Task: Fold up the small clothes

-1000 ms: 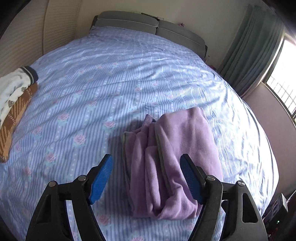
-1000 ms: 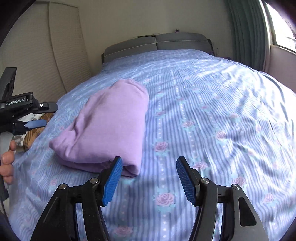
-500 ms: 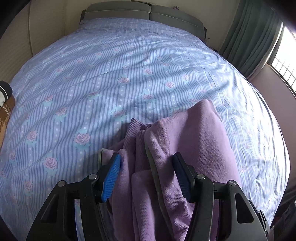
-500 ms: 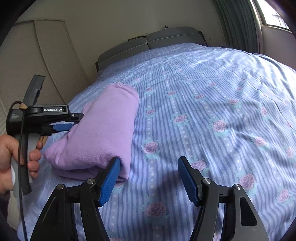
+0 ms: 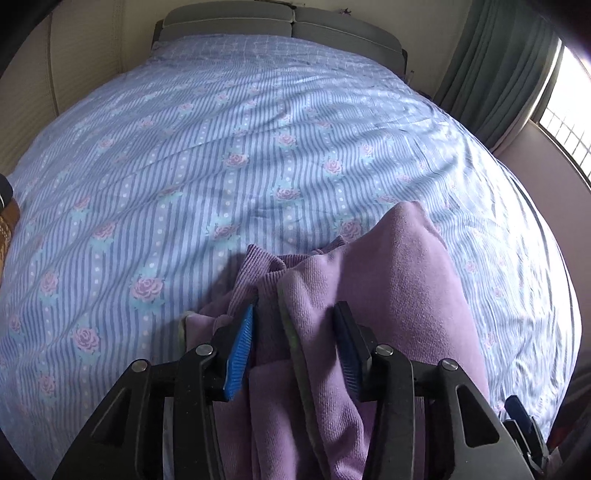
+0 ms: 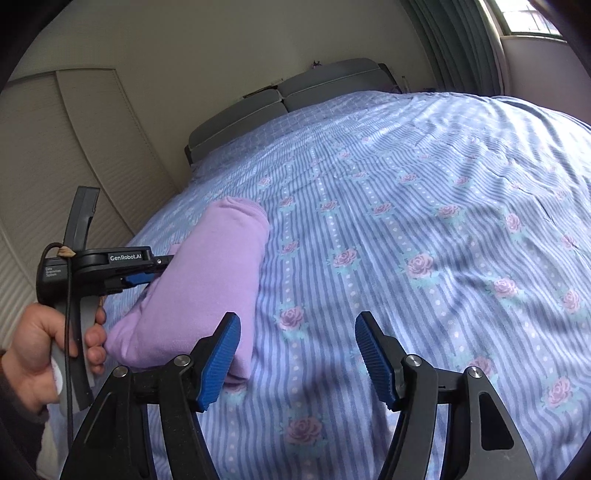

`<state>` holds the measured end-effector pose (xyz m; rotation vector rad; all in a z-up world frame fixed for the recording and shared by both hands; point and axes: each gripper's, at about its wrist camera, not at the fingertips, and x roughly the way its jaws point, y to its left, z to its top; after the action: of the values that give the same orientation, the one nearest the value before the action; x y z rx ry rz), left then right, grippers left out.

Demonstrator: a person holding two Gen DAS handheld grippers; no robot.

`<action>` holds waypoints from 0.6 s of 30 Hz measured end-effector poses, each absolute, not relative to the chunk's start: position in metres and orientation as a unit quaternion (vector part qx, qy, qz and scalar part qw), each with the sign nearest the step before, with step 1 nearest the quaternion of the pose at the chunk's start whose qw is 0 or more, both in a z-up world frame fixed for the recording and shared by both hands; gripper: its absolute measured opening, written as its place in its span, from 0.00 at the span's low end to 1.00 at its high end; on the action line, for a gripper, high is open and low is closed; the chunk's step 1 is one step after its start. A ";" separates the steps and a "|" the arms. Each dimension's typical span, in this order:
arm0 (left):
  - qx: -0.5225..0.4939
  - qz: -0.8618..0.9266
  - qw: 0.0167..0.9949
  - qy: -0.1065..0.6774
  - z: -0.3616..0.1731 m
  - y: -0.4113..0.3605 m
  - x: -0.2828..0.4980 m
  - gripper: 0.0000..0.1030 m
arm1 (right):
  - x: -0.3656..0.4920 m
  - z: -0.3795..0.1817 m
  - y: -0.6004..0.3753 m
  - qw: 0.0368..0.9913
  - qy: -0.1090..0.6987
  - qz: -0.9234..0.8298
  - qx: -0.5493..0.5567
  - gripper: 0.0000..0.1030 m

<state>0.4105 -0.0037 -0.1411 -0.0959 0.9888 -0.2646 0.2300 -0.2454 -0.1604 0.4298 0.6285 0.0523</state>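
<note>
A folded purple garment (image 5: 399, 280) lies on the bed, its loose ribbed edges toward me in the left wrist view. My left gripper (image 5: 295, 343) has pushed into those layers and its jaws are closing. Bunched folds fill the gap and touch both blue pads (image 5: 242, 350). The right wrist view shows the same garment (image 6: 214, 277) at the left, with the left gripper (image 6: 147, 271) entering its side and a hand (image 6: 40, 343) on the handle. My right gripper (image 6: 297, 354) is open over bare sheet, its left pad (image 6: 218, 362) just beside the garment's near corner.
The bed carries a blue striped sheet with roses (image 5: 229, 158) and has a grey headboard (image 5: 280, 18) at the far end. Other clothes (image 5: 5, 218) peek in at the left edge. Green curtains (image 5: 502, 70) and a window stand on the right; slatted cupboard doors (image 6: 74, 147) on the left.
The left gripper came forward and down onto the purple garment, and its jaws narrowed around the folds. The right gripper rolled slightly and drifted a little; its opening is unchanged.
</note>
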 end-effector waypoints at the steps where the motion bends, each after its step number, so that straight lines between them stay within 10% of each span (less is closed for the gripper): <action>1: -0.054 -0.126 0.870 0.474 -0.143 -0.002 0.411 0.44 | 0.232 -0.162 -0.246 0.927 0.310 0.026 0.212 0.62; 9: -0.088 -0.128 0.867 0.474 -0.155 0.000 0.409 0.45 | 0.233 -0.160 -0.245 0.927 0.309 0.030 0.212 0.62; 18: -0.054 -0.118 0.889 0.439 -0.127 -0.002 0.388 0.22 | 0.235 -0.163 -0.250 0.923 0.311 0.030 0.225 0.62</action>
<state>0.3876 -0.0021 -0.1267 -0.1115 0.9116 -0.2449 0.2350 -0.2497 -0.1627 0.4618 0.6381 0.0626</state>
